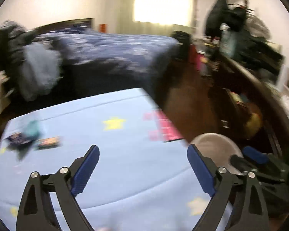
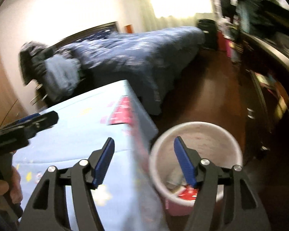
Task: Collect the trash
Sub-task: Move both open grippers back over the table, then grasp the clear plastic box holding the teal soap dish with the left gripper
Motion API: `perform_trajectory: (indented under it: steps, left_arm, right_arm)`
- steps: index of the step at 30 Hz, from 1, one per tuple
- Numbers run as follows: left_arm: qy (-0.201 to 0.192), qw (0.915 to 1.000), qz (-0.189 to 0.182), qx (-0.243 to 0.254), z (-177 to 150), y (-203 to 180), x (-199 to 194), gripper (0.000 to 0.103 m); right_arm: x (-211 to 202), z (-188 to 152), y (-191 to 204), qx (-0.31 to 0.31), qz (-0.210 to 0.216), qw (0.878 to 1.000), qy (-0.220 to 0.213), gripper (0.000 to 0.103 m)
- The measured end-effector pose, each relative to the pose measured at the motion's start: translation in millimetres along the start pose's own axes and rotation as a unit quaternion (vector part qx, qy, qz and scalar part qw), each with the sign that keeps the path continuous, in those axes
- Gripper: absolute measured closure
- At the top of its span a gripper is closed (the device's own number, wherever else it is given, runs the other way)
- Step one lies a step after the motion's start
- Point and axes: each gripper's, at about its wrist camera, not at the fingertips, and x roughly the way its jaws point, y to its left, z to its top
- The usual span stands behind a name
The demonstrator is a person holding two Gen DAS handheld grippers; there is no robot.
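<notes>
Several pieces of trash lie on the light blue bed cover [image 1: 125, 163] at the left: a dark blue wrapper [image 1: 17, 138], a teal scrap [image 1: 32, 128] and an orange wrapper [image 1: 49, 142]. My left gripper [image 1: 142, 165] is open and empty above the cover, right of the trash. A pink bin [image 2: 196, 132] stands on the floor beside the bed, with a red wrapper [image 2: 188, 192] and other scraps inside. My right gripper [image 2: 143, 158] is open and empty above the bin's near rim. The bin also shows in the left wrist view [image 1: 215, 146]. Both views are blurred.
A second bed with a dark blue patterned quilt [image 1: 113, 48] stands behind. Brown wooden floor [image 2: 198, 100] runs between the beds and a cluttered dark desk [image 1: 246, 73] on the right. A pink patch [image 1: 161, 125] marks the cover's right edge.
</notes>
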Motion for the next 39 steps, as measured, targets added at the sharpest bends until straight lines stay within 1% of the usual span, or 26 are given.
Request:
perform_trajectory:
  steps: [2, 3, 4, 6, 8, 10, 13, 16, 19, 21, 25, 27, 29, 30, 31, 35, 37, 39]
  left_arm:
    - [-0.009, 0.9987, 0.049, -0.009, -7, 31, -9, 0.007]
    - [-0.012, 0.9974, 0.070, -0.011, -9, 42, -12, 0.004]
    - [-0.014, 0.9948, 0.099, -0.020, -14, 62, -16, 0.004]
    - [-0.010, 0.9927, 0.114, -0.037, -19, 87, -19, 0.004]
    - [-0.002, 0.9898, 0.126, -0.067, -26, 121, -21, 0.004]
    - [0.009, 0.9858, 0.138, -0.095, -32, 157, -20, 0.004]
    - [0.017, 0.9795, 0.157, -0.124, -39, 195, -16, 0.004]
    - [0.020, 0.9738, 0.167, -0.153, -42, 231, -9, 0.004]
    - [0.018, 0.9674, 0.178, -0.179, -42, 263, -1, 0.004]
    - [0.019, 0.9660, 0.181, -0.183, -39, 274, 4, 0.004]
    - [0.009, 0.9717, 0.142, -0.188, -25, 279, 9, 0.004]
    - [0.005, 0.9758, 0.132, -0.174, -14, 271, 15, 0.004]
    - [0.010, 0.9814, 0.122, -0.149, 1, 257, 29, 0.004]
    - [0.012, 0.9824, 0.120, -0.142, 5, 254, 35, 0.004]
    - [0.016, 0.9840, 0.121, -0.130, 12, 248, 46, 0.004]
    - [0.034, 0.9846, 0.136, -0.105, 26, 237, 79, 0.004]
    - [0.039, 0.9835, 0.146, -0.099, 30, 234, 94, 0.004]
    - [0.044, 0.9814, 0.155, -0.104, 32, 235, 104, 0.004]
  right_arm:
    - [5, 2, 25, -0.021, 0.018, 1.000, 0.007, 0.036]
    - [9, 3, 37, -0.031, 0.025, 0.999, 0.012, 0.036]
    - [13, 3, 52, -0.042, 0.034, 0.998, 0.018, 0.036]
    - [22, 4, 83, -0.066, 0.054, 0.996, 0.032, 0.036]
    - [28, 5, 106, -0.083, 0.067, 0.993, 0.041, 0.036]
    - [35, 7, 130, -0.100, 0.082, 0.990, 0.050, 0.035]
    - [46, 11, 166, -0.128, 0.097, 0.985, 0.059, 0.035]
    - [57, 14, 191, -0.144, 0.106, 0.982, 0.067, 0.034]
    - [66, 18, 207, -0.151, 0.115, 0.979, 0.074, 0.034]
    - [73, 20, 216, -0.155, 0.118, 0.978, 0.077, 0.034]
    - [86, 27, 224, -0.155, 0.118, 0.977, 0.081, 0.034]
    - [92, 31, 224, -0.151, 0.115, 0.978, 0.083, 0.034]
    - [97, 34, 223, -0.145, 0.116, 0.979, 0.087, 0.034]
    - [101, 34, 220, -0.143, 0.116, 0.979, 0.090, 0.034]
    - [103, 35, 219, -0.141, 0.116, 0.979, 0.092, 0.034]
    - [105, 34, 216, -0.145, 0.113, 0.979, 0.094, 0.034]
    - [106, 35, 214, -0.146, 0.112, 0.978, 0.094, 0.034]
    - [108, 35, 211, -0.144, 0.111, 0.979, 0.094, 0.034]
